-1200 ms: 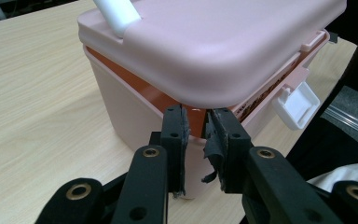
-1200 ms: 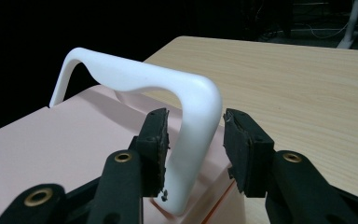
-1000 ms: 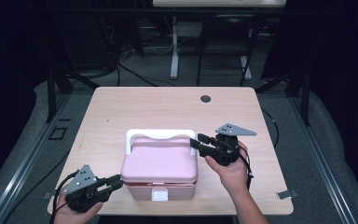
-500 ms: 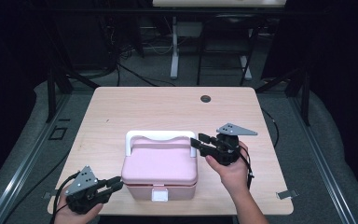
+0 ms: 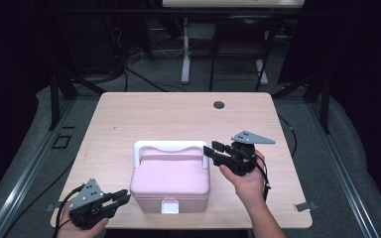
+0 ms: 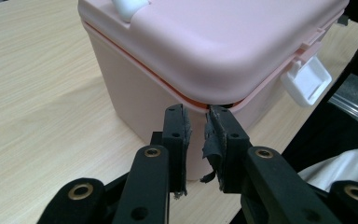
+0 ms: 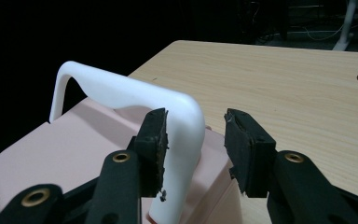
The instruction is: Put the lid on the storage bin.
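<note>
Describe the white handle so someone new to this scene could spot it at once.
On the wooden table sits a pink box near the front edge. The handle is the white arch standing at the box's far side, spanning its width. The smaller white latch is on the front wall instead; the right gripper has the handle's corner between its open fingers.

no readable text, labels, or numbers

Pink plastic lidded box (image 6: 205, 51): top and far side cut off by the left gripper view's upper edge; white plastic front latch (image 5: 169, 207) too small in the high view to tell fastened or loose; white arched carrying handle (image 7: 135, 98): lower right leg hidden behind the right gripper's (image 7: 193, 140) jaw.
</note>
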Available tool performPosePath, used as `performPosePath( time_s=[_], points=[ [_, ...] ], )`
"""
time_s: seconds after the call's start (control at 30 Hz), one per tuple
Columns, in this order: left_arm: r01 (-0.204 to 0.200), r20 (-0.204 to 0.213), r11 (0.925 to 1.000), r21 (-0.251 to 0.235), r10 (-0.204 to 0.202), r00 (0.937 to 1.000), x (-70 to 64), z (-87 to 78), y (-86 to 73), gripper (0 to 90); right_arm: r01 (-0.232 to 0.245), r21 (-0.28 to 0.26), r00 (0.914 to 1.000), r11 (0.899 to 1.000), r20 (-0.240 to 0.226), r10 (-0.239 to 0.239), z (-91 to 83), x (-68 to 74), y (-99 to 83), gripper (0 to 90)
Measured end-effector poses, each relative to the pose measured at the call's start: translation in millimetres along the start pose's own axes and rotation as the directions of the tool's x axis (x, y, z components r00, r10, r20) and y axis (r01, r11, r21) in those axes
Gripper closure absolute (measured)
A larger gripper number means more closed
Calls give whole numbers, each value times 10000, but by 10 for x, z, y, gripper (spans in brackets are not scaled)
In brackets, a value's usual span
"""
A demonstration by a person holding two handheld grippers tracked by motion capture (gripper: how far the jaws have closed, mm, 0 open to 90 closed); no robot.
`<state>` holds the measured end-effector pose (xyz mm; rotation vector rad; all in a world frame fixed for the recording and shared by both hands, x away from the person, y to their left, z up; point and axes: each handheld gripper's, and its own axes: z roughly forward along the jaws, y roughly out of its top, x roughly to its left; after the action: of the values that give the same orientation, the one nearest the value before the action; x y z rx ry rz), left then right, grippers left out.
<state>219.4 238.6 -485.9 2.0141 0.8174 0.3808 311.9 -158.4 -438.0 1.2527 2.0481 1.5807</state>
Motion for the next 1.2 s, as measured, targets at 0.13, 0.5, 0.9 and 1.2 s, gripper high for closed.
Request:
performPosePath(
  time_s=[0.13, 0.5, 0.9, 1.2],
  points=[
    [75, -7, 9998, -181, -75, 10000, 16, -29, 8, 778, -19, -13, 10000, 10000, 16, 19, -3, -5, 0, 584],
    [293, -98, 9992, -269, -295, 9995, 66, -47, 0, 766, -6, 11, 10000, 10000, 10, 6, 3, -13, -2, 581],
    [487, -76, 9982, -342, -490, 9988, 122, -57, -3, 730, -65, -55, 10000, 10000, 56, 65, -8, -30, 0, 570],
    [698, -221, 9969, -370, -706, 9973, 193, -63, -7, 711, -198, -124, 9997, 9997, 156, 200, -32, -81, 8, 568]
  ],
)
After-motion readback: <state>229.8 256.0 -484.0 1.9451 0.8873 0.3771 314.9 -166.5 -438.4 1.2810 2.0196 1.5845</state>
